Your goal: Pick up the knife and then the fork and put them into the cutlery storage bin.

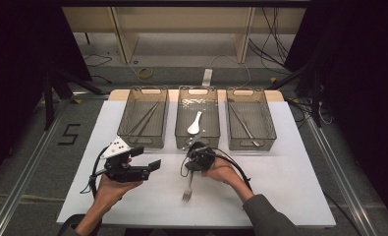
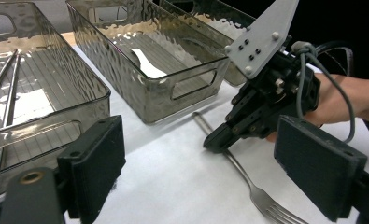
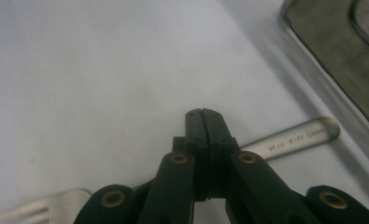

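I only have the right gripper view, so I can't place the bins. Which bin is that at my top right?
Observer: The middle bin of three; it holds a white spoon.
Operator: Where's the other gripper?
Observer: The left gripper hovers open to the left of the fork, apart from it.
Operator: What's in the outer bins?
Observer: The left bin and the right bin each hold long thin metal utensils.

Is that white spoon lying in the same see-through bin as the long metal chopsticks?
No: the white spoon lies alone in the middle smoky clear plastic bin, while the thin metal chopsticks lie in the left bin.
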The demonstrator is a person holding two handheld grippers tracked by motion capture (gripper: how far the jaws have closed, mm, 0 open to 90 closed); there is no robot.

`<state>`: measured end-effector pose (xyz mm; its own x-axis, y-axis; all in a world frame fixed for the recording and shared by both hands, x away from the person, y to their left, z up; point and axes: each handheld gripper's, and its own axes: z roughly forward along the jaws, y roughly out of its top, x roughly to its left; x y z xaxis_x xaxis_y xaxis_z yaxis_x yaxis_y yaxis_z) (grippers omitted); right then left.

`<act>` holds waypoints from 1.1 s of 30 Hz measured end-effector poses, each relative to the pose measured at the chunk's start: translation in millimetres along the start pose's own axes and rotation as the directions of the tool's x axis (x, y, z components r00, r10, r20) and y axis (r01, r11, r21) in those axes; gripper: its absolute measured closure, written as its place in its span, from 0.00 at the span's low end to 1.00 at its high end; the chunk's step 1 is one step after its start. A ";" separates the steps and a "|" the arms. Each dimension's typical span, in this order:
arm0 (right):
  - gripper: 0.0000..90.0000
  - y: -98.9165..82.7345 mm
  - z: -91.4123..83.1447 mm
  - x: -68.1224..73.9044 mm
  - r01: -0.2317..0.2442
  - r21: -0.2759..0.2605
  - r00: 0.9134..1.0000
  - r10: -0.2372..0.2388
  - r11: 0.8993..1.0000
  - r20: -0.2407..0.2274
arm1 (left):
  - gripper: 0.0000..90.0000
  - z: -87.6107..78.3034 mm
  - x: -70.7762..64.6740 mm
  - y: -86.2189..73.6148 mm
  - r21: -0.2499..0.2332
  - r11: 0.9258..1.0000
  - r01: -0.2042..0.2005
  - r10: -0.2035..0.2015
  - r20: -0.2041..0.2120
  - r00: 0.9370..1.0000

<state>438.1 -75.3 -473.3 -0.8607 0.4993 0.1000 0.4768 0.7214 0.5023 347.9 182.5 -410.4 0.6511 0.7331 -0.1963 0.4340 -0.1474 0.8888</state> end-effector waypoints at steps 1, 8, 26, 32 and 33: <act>1.00 -2.3 -1.3 -1.4 -0.015 -0.003 1.000 0.015 1.000 0.001 | 0.18 0.0 0.0 0.0 0.000 1.000 0.001 -0.001 0.000 1.000; 1.00 -20.2 -15.5 -5.9 -0.045 0.030 0.999 0.044 0.999 0.021 | 0.18 0.0 0.1 0.1 -0.004 1.000 0.002 -0.002 -0.002 1.000; 1.00 -66.4 -46.2 9.3 -0.062 0.104 0.998 0.063 0.993 -0.006 | 0.18 0.8 -0.9 0.4 0.002 1.000 -0.002 0.002 -0.003 1.000; 1.00 -70.9 -48.8 16.6 -0.047 0.117 0.999 0.049 0.992 -0.016 | 0.18 0.8 -1.2 0.4 0.002 1.000 -0.001 0.001 -0.002 1.000; 1.00 -71.1 -48.9 16.8 -0.048 0.118 0.999 0.050 0.992 -0.017 | 0.18 0.9 -1.3 0.2 0.003 1.000 -0.002 0.002 -0.002 1.000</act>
<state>381.0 -141.7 -465.3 -0.8384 0.5270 0.1394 0.5353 0.7479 0.3925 347.8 180.9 -410.3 0.6505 0.7344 -0.1938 0.4346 -0.1507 0.8879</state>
